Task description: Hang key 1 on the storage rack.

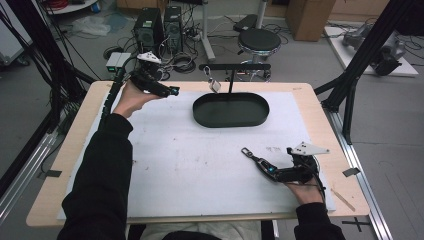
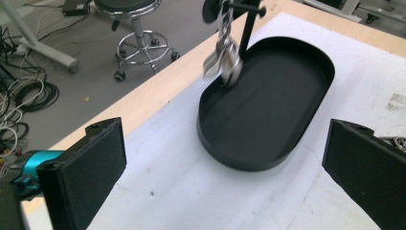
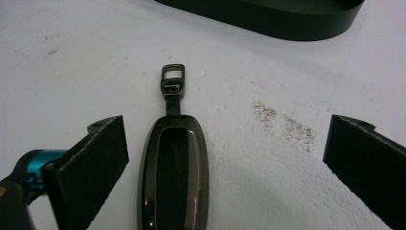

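Observation:
A dark glossy key fob (image 3: 173,167) with a small metal loop lies flat on the white mat (image 1: 175,150). In the high view the key fob (image 1: 251,155) is at the front right. My right gripper (image 3: 225,139) is open and low over the mat, with the fob between its jaws, closer to the left one, and no pad touching it. From above, the right gripper (image 1: 272,172) points left. My left gripper (image 1: 172,91) is raised at the back left, open and empty. The left gripper (image 2: 227,143) faces a black oval tray (image 2: 268,110).
Behind the tray (image 1: 230,111) a black stand (image 1: 232,67) holds a hanging bunch of keys (image 1: 214,85), blurred in the left gripper view (image 2: 225,57). Beyond the table's far edge are a stool (image 1: 258,41), computer towers (image 1: 160,27) and cables. A black frame post (image 1: 350,95) stands at the right.

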